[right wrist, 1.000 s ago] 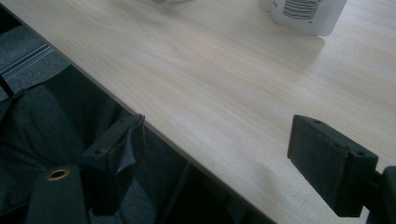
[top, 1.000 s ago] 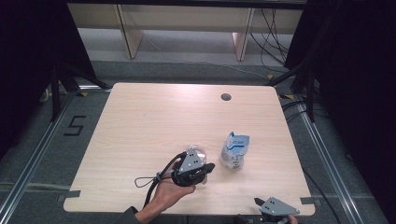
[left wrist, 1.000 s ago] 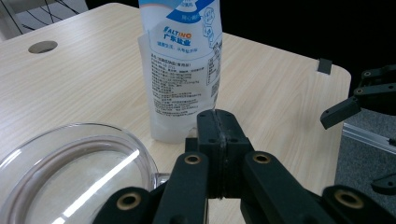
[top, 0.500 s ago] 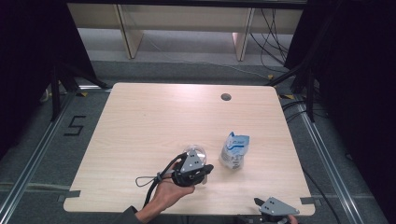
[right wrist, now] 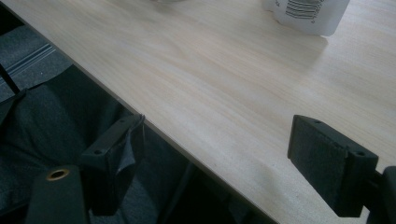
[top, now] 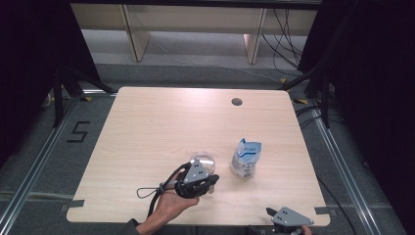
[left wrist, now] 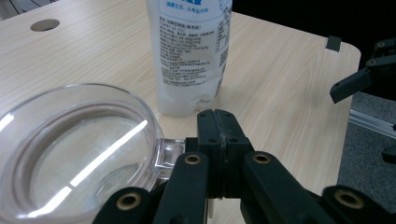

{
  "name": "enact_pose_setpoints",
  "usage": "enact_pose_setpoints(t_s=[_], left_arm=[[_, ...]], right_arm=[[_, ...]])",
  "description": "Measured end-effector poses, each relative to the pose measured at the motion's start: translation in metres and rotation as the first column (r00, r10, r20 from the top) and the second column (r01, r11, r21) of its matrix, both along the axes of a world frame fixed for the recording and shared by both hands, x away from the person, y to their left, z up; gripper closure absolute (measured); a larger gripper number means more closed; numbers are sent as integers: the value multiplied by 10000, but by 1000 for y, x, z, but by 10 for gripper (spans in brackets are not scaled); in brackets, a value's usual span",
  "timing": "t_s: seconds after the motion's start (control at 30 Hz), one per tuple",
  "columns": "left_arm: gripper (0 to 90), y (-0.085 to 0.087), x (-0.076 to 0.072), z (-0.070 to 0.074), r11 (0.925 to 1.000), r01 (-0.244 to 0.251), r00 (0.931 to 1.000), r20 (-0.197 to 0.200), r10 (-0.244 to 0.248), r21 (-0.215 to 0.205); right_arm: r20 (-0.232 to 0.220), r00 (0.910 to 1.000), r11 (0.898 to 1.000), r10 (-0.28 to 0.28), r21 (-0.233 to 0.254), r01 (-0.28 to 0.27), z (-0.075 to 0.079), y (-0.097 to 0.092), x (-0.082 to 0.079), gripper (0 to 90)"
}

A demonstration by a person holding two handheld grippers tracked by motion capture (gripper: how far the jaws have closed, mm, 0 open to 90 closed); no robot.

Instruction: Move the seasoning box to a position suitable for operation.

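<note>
A clear glass bowl (top: 203,159) with a small tab handle sits on the wooden table (top: 166,122), front of centre. To its right stands a white and blue pouch (top: 246,157) with printed text. My left gripper (top: 213,180) is held by a hand just in front of the bowl. In the left gripper view its jaws (left wrist: 217,123) are shut flat against each other. The bowl (left wrist: 70,154) lies at their left, its tab beside the left jaw, and the pouch (left wrist: 191,51) stands just beyond. My right gripper (top: 271,211) hangs open over the table's front edge, nothing between its jaws (right wrist: 215,135).
A round cable hole (top: 237,102) lies near the table's far edge. Pale shelving (top: 195,24) stands behind the table, and dark curtains hang on both sides. A "5" (top: 78,132) is taped on the floor at the left. The left gripper's cable (top: 149,191) loops on the table.
</note>
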State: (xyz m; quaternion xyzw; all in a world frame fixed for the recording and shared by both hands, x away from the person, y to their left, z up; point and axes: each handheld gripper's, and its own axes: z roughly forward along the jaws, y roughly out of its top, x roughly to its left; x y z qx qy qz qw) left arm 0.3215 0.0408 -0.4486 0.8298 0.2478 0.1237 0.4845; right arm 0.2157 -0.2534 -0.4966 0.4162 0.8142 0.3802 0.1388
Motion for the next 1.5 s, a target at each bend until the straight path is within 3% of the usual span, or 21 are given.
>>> enact_pose_setpoints(t_s=[0.07, 0.1, 0.13, 0.2, 0.23, 0.33, 0.4, 0.67, 0.8, 0.93, 1.03, 1.1, 1.2, 1.3, 1.4, 1.43, 1.47, 1.5], left_arm=[[892, 6, -3, -1, 10000, -76, 10000, 0, 76, -12], [892, 8, -4, 0, 9999, -59, 9999, 113, 58, 82], [892, 10, -5, 0, 9999, -125, 9999, -4, 125, 53], [892, 12, -4, 0, 9999, -98, 9999, 129, 97, 40], [892, 16, -4, -1, 9999, 134, 9997, 212, -134, 33], [892, 23, -8, -1, 9995, -288, 9996, 52, 288, 90], [890, 28, -8, -2, 9991, -317, 9995, 97, 314, 284], [888, 52, -9, -4, 9970, -764, 9970, 144, 763, 124], [879, 67, -9, -7, 9938, -941, 9955, 193, 931, 598], [866, 81, -3, -9, 9883, -1491, 9888, 114, 1488, 321], [864, 85, -2, -9, 9879, -1553, 9878, 84, 1553, 11], [849, 83, -10, -8, 9901, -1400, 9901, 145, 1399, 62], [789, 78, -16, -9, 9908, -1350, 9908, -19, 1350, -1], [684, 75, -18, -11, 9875, -1578, 9874, -127, 1578, 1], [543, 73, -17, -14, 9782, -2073, 9776, -362, 2076, 94], [502, 73, -17, -15, 9755, -2177, 9750, -378, 2188, 310], [464, 70, -16, -17, 9691, -2463, 9679, -497, 2465, 107], [431, 70, -15, -18, 9674, -2504, 9664, -502, 2521, 371]], right_arm=[[168, 9999, 10000, 34, -89, -33, 0, -1, 1, 199], [7, 10000, 10000, 79, 8, -79, -1, 0, 1, 199], [162, 9997, 9998, 208, -71, -207, -1, -1, 2, 199], [361, 9992, 9996, 148, -258, -138, 0, -1, 2, 199], [289, 9994, 9997, 199, -158, -194, -1, -1, 2, 199], [219, 9996, 9998, 175, -80, -174, -1, -1, 2, 199], [216, 9996, 9998, 187, -95, -185, -1, -1, 2, 199], [208, 9996, 9998, 174, -92, -172, -1, -1, 3, 199], [204, 9996, 9998, 169, -86, -167, -1, -1, 3, 199], [144, 9997, 9997, 210, -91, -209, -1, -1, 3, 198], [60, 9999, 9999, 105, -38, -105, -1, 0, 2, 198], [113, 9999, 9999, 116, -47, -116, -2, -1, 3, 198], [133, 9999, 9999, 101, -36, -101, -2, -1, 3, 198], [64, 9999, 9999, 134, -24, -134, -1, 0, 2, 198], [18, 9999, 9999, 151, 30, -151, -1, 0, 2, 198], [23, 9999, 9999, 168, 26, -168, -1, 0, 2, 198], [36, 9998, 9998, 196, 17, -196, -1, 0, 2, 198], [23, 9999, 9999, 147, 4, -147, -1, 0, 2, 198]])
